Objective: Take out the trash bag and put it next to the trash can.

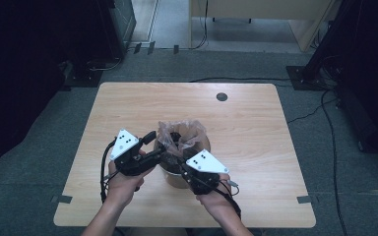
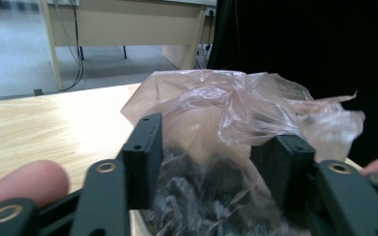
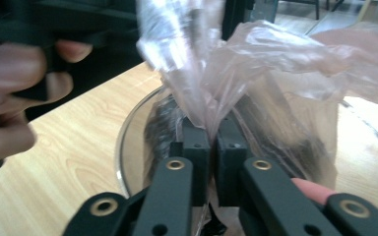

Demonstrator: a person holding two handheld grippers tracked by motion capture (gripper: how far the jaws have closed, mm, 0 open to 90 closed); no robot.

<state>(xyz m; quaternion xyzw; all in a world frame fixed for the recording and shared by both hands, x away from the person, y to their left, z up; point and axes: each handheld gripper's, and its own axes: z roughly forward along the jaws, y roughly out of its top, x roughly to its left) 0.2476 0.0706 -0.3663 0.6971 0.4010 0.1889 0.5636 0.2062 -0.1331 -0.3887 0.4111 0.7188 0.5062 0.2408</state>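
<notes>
A thin pinkish see-through plastic bag (image 1: 182,132) sits crumpled in a round container (image 1: 176,178) near the middle of the wooden table (image 1: 256,132). Something dark lies inside the bag (image 2: 187,196). My right gripper (image 1: 182,163) is at the container's near edge; in the right gripper view its jaws (image 3: 212,135) are shut on a gathered fold of the bag (image 3: 275,54), above the container's rim (image 3: 128,132). My left gripper (image 1: 156,147) is at the bag's left side. It stands open (image 2: 211,147), and the bag film (image 2: 226,105) bulges between its jaws.
A small round dark hole (image 1: 221,97) marks the table's far side. Beyond the table stands a light wooden desk (image 1: 256,10), with cables (image 1: 325,113) on the grey floor at the right. The hand holding the left gripper (image 3: 10,98) is close by in the right gripper view.
</notes>
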